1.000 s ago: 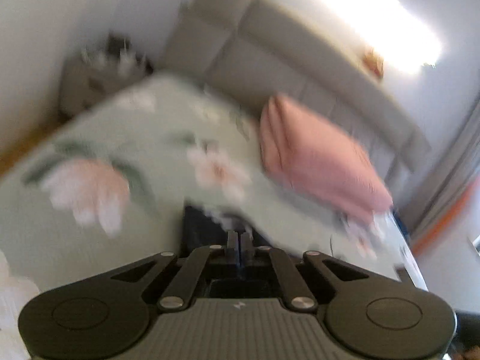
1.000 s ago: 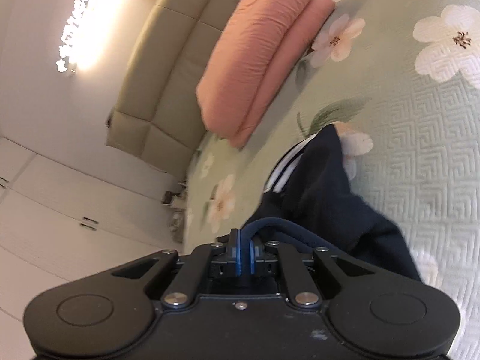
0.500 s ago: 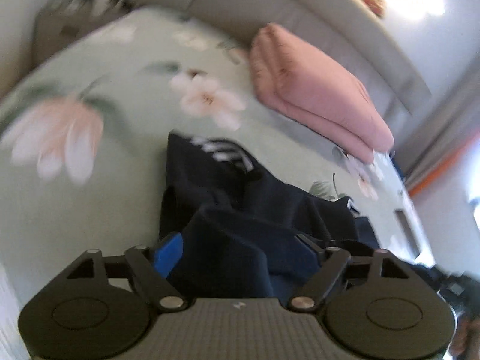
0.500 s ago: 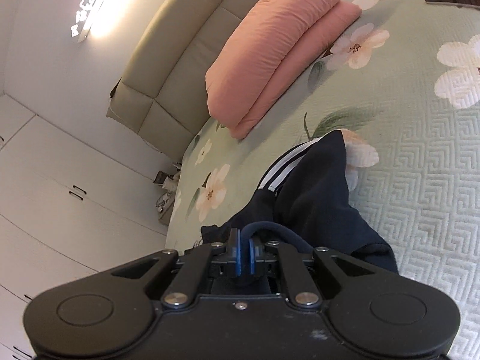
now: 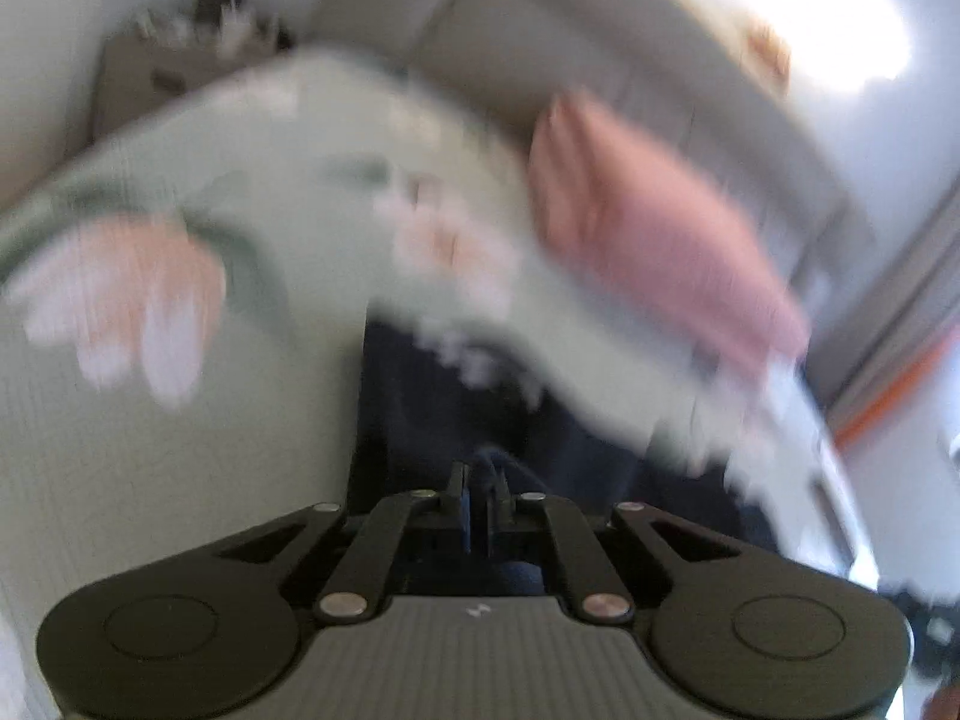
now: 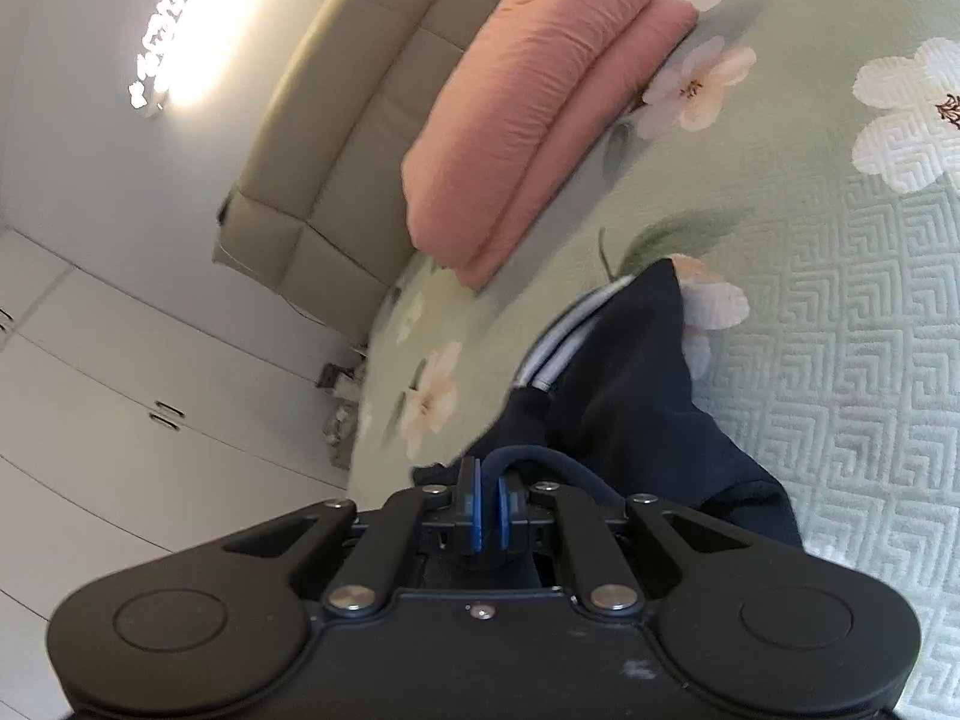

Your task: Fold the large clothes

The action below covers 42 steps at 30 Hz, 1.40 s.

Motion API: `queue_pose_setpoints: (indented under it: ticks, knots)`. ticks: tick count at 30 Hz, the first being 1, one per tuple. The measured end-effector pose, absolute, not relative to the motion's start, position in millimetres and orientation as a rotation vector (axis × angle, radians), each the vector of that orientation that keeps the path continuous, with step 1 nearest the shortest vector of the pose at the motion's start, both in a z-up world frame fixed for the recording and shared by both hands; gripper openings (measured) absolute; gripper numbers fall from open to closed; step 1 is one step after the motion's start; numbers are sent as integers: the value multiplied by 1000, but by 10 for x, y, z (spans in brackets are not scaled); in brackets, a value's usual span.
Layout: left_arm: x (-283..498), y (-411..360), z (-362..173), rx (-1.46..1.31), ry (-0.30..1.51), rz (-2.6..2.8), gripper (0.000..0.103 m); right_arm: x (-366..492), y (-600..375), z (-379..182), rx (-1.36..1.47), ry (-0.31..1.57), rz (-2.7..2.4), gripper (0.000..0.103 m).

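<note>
A dark navy garment (image 6: pixel 636 396) with white stripes lies on the green floral bedspread (image 6: pixel 840 312). My right gripper (image 6: pixel 489 510) is shut on an edge of it, with a fold looping out between the blue pads. In the blurred left wrist view the same garment (image 5: pixel 456 408) hangs in front of my left gripper (image 5: pixel 479 498), which is shut on a dark fold of it. The rest of the garment below both grippers is hidden.
A folded pink blanket (image 6: pixel 528 108) lies on the bed near the padded beige headboard (image 6: pixel 336 96). White cupboards (image 6: pixel 120 372) stand beyond the bed's side. A nightstand (image 5: pixel 180 60) with small items stands at the far corner.
My left gripper was open over the garment half a second ago and has now shut on it and tilted up fast. The right gripper stays shut on the garment and has shifted slightly.
</note>
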<state>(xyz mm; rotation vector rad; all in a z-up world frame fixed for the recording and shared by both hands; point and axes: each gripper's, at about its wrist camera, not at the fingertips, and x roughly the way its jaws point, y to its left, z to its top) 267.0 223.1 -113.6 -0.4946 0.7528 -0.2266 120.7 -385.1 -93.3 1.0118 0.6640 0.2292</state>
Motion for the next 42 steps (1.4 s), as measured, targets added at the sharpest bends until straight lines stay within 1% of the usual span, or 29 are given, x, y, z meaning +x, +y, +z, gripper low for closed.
queue_pose_setpoints:
  ticks: [3, 6, 8, 10, 11, 12, 14, 16, 17, 18, 19, 20, 21, 22, 23, 25, 27, 29, 30, 32, 34, 35, 36, 37, 38, 39, 40, 41, 42]
  knots:
    - [2732, 2259, -818, -494, 638, -205, 5, 1263, -3893, -887, 1053, 648, 231, 9]
    - [3020, 2187, -576, -439, 574, -205, 5, 1460, -3953, -849, 1088, 608, 225, 9]
    - [3310, 2110, -554, -403, 579, -172, 6, 1662, -3991, -857, 1102, 603, 202, 9]
    - [3630, 1990, -647, -331, 607, -129, 12, 1986, -4051, -997, 1173, 648, 186, 10]
    - [3779, 1921, -718, -284, 634, -105, 19, 2140, -4073, -1092, 1203, 680, 174, 18]
    - [3960, 1863, -812, -237, 683, -56, 37, 2310, -4085, -1196, 1215, 712, 154, 21]
    - [4190, 1786, -925, -231, 767, -5, 49, 2582, -4072, -1340, 1150, 773, 132, 26]
    - [4210, 1797, -983, -275, 790, -28, 54, 2730, -4033, -1375, 1043, 821, 104, 26]
    - [4183, 1801, -991, -279, 794, -53, 65, 2746, -4013, -1349, 997, 825, 114, 27]
    - [4128, 1789, -1006, -258, 801, -77, 81, 2742, -3990, -1290, 937, 824, 139, 33]
    - [4066, 1783, -1039, -223, 811, -84, 86, 2718, -3969, -1251, 900, 823, 161, 40]
    - [3985, 1771, -1070, -182, 818, -85, 86, 2702, -3967, -1192, 857, 818, 176, 58]
    - [3918, 1746, -1111, -135, 823, -96, 86, 2662, -3982, -1107, 807, 784, 169, 81]
    - [3871, 1724, -1158, -100, 827, -109, 86, 2614, -4012, -1036, 769, 737, 148, 88]
    - [3843, 1703, -1217, -65, 836, -124, 86, 2571, -4043, -964, 742, 695, 123, 91]
    - [3801, 1658, -1339, -9, 865, -133, 86, 2555, -4062, -854, 687, 667, 116, 91]
    - [3805, 1668, -1452, -13, 898, -138, 86, 2627, -3922, -810, 556, 726, 186, 90]
    - [3830, 1718, -1516, -53, 902, -141, 86, 2682, -3668, -814, 366, 753, 235, 91]
    - [3866, 1739, -1552, -72, 906, -136, 86, 2734, -3523, -848, 253, 763, 242, 92]
    - [3966, 1778, -1632, -112, 925, -117, 85, 2882, -3359, -979, 127, 789, 245, 92]
    - [4018, 1808, -1672, -162, 929, -100, 81, 3152, -3285, -1224, 99, 874, 255, 92]
    - [4032, 1822, -1686, -193, 925, -112, 69, 3270, -3285, -1341, 122, 913, 260, 92]
    - [4036, 1819, -1688, -207, 924, -129, 49, 3385, -3303, -1444, 167, 943, 259, 93]
    - [4039, 1797, -1693, -203, 929, -142, 39, 3451, -3337, -1510, 221, 945, 261, 93]
    - [4040, 1759, -1694, -179, 931, -146, 21, 3485, -3363, -1544, 265, 933, 267, 78]
    - [4014, 1703, -1674, -134, 912, -148, 16, 3473, -3375, -1544, 286, 892, 238, 2]
    - [3973, 1648, -1630, -95, 876, -155, 15, 3418, -3368, -1494, 269, 828, 154, 10]
    - [3920, 1608, -1563, -67, 823, -164, 13, 3368, -3358, -1427, 273, 766, 128, 6]
    - [3888, 1600, -1503, -70, 779, -162, 12, 3300, -3370, -1349, 288, 699, 150, 5]
